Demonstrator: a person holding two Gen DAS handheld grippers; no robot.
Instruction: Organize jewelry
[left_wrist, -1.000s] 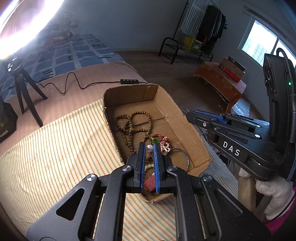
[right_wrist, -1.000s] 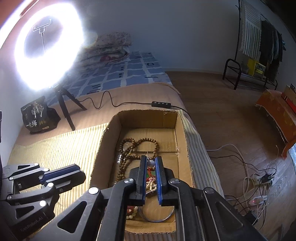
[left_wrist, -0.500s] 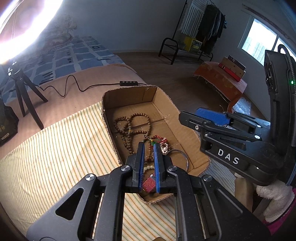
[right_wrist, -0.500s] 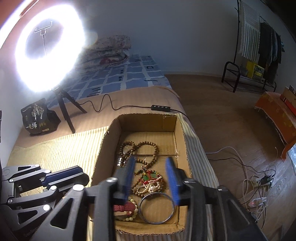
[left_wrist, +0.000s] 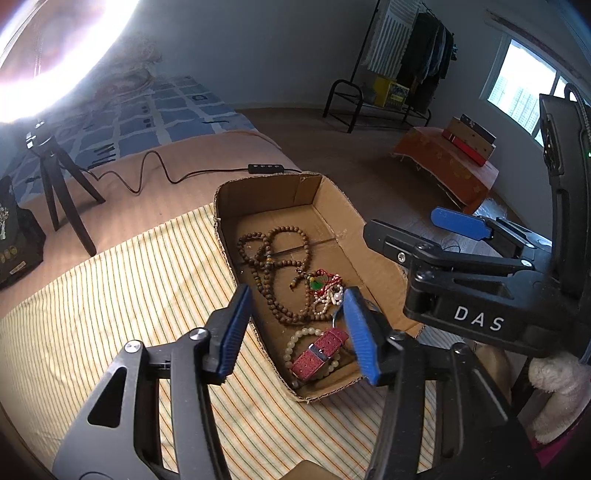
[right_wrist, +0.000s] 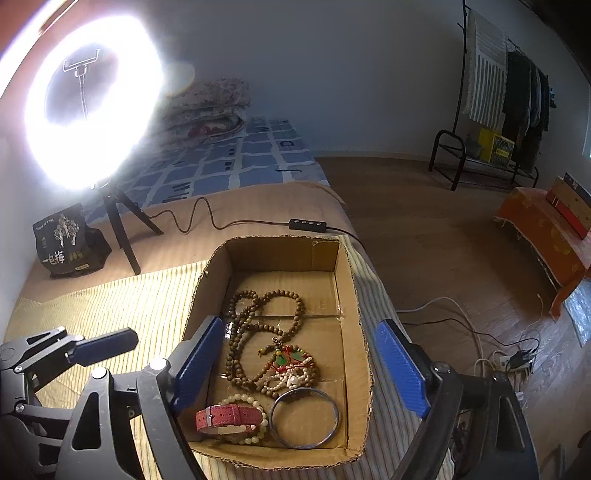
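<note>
The cardboard box (right_wrist: 360, 306) lies on the striped bed cover (right_wrist: 110, 306), its long axis running straight away from the right claw (right_wrist: 301, 365) and slanting off to the right ahead of the left claw (left_wrist: 295, 325). Both claws have just been opening and hold nothing, jaws spread over the box's near end. Between them lie the wooden bead necklace (right_wrist: 255, 325), metal bangle (right_wrist: 304, 417) and red watch strap (right_wrist: 229, 419), lying crosswise.
</note>
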